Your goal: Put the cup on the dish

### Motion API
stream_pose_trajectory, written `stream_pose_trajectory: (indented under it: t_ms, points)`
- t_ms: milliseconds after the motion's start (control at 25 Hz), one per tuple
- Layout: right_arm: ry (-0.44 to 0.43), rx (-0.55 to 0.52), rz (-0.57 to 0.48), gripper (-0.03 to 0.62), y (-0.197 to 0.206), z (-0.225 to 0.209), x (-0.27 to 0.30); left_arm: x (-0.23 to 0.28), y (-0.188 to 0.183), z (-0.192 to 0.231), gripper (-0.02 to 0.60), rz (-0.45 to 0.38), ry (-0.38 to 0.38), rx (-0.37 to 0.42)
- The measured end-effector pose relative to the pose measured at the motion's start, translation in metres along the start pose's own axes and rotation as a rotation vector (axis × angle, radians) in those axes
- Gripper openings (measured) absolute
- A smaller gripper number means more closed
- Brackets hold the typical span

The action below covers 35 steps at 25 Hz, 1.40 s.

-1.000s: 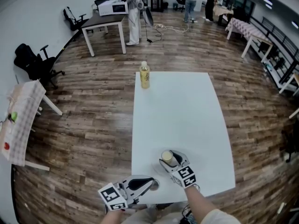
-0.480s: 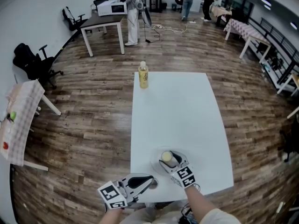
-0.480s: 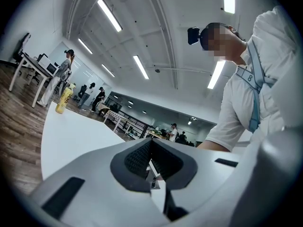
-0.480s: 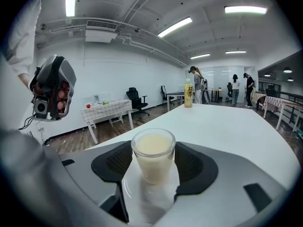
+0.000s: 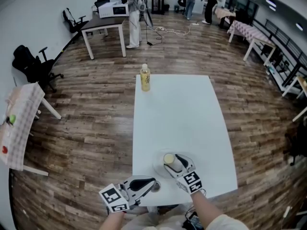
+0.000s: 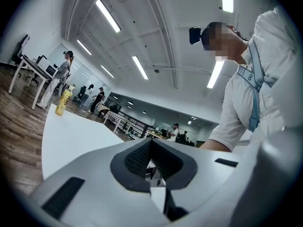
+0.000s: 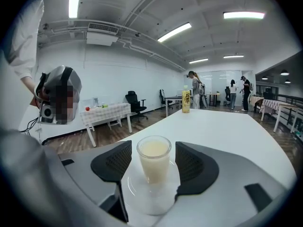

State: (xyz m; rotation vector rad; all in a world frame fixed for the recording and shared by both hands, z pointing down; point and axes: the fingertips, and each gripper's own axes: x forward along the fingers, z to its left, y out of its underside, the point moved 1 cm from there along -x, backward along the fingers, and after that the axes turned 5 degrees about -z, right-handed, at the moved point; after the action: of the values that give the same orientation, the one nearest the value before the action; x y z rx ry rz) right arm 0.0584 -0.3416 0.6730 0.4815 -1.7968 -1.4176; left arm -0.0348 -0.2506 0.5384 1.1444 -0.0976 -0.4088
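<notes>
A clear cup (image 7: 154, 162) of pale drink stands upright on a small white dish (image 7: 142, 195) near the front edge of the white table (image 5: 177, 109). My right gripper (image 7: 152, 151) is open, its dark pads (image 7: 116, 162) either side of the cup with a gap at each side. From the head view the cup (image 5: 169, 159) and dish (image 5: 158, 167) sit just ahead of the right gripper (image 5: 175, 160). My left gripper (image 5: 156, 186) rests level at the table's front edge, to the left of the dish, shut with nothing in it (image 6: 151, 157).
A yellow drink bottle (image 5: 145, 77) stands at the table's far left corner, also in the right gripper view (image 7: 186, 100). Around the table are wood floor, a cloth-covered table (image 5: 19, 123) at the left, office chairs, desks and people at the back.
</notes>
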Motion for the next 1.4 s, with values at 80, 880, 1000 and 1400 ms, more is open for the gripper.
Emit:
stream_pose_trajectory:
  t_ms: [80, 880, 1000, 1400]
  points:
    - [0.007, 0.004, -0.016, 0.285, -0.004, 0.000, -0.006, 0.001, -0.002, -0.002, 0.000, -0.002, 0.005, 0.007]
    - [0.026, -0.004, -0.193, 0.137, -0.076, 0.022, -0.075, 0.001, -0.022, -0.016, 0.000, -0.014, 0.030, 0.056]
    - [0.029, -0.019, -0.218, 0.083, -0.087, 0.024, -0.083, 0.001, -0.024, -0.016, 0.000, -0.015, 0.028, 0.065]
    - [0.006, -0.048, -0.251, 0.038, -0.107, 0.044, -0.106, 0.001, -0.034, -0.022, 0.000, -0.024, 0.039, 0.095]
